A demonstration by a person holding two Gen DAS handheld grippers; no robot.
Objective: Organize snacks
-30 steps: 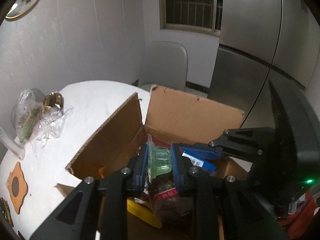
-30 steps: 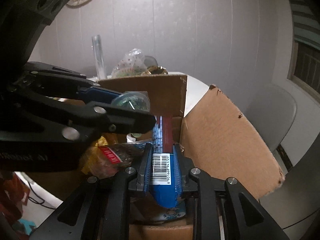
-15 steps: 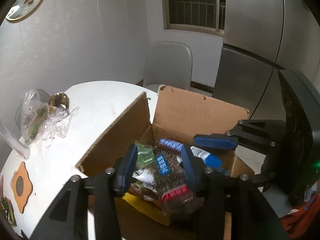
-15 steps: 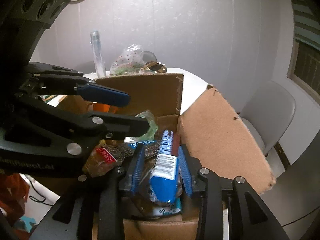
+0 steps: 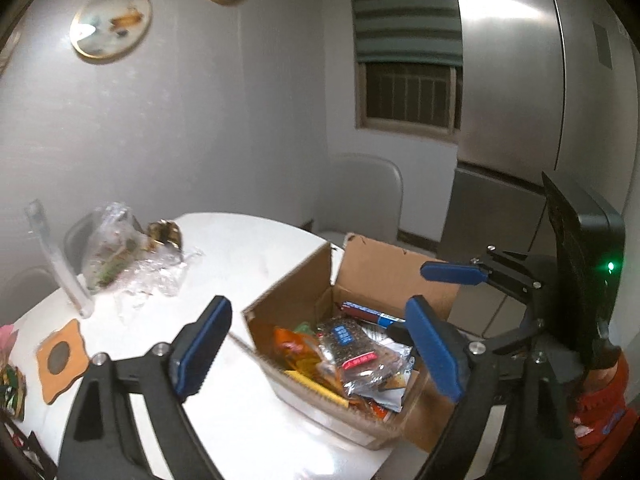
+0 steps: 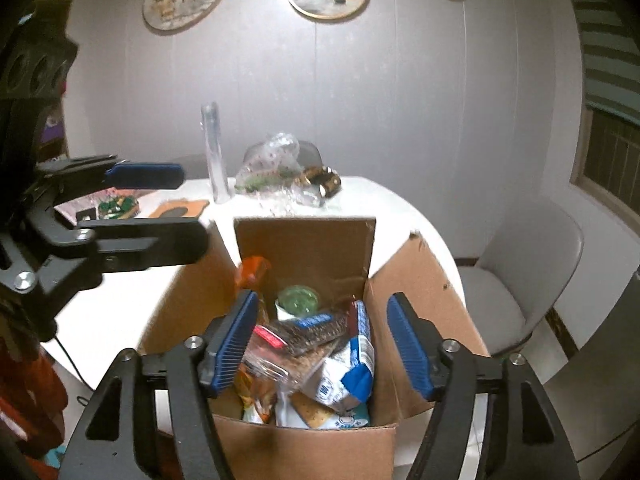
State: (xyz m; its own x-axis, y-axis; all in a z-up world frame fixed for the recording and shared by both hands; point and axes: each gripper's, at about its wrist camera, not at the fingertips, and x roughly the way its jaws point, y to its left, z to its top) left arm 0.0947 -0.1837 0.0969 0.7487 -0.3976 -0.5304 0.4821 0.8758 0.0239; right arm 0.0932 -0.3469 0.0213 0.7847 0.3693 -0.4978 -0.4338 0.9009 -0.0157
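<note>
While both claws hang released and empty, I log one cardboard box [image 6: 304, 252], flaps up, standing on the white round table [image 5: 248, 256] near its edge. Contents are heaped loose: a clear packet with a red strip [image 5: 360, 354], a blue wrapped bar [image 6: 362, 354], a green lidded cup [image 6: 298, 298] and an orange packet [image 5: 290, 342].

A second ago my left gripper [image 5: 320, 348] pinched the green cup and my right gripper [image 6: 324, 346] clamped the blue bar; both items now lie in the box, and both claws have pulled back, pads wide.

The left view alone shows the fridge [image 5: 512, 92] at 2 o'clock and the window. The right view alone shows the cup deep at the box's 12 o'clock wall. A crinkled plastic bag [image 6: 274, 168] and a clear tube [image 6: 214, 152] sit beyond the box.
</note>
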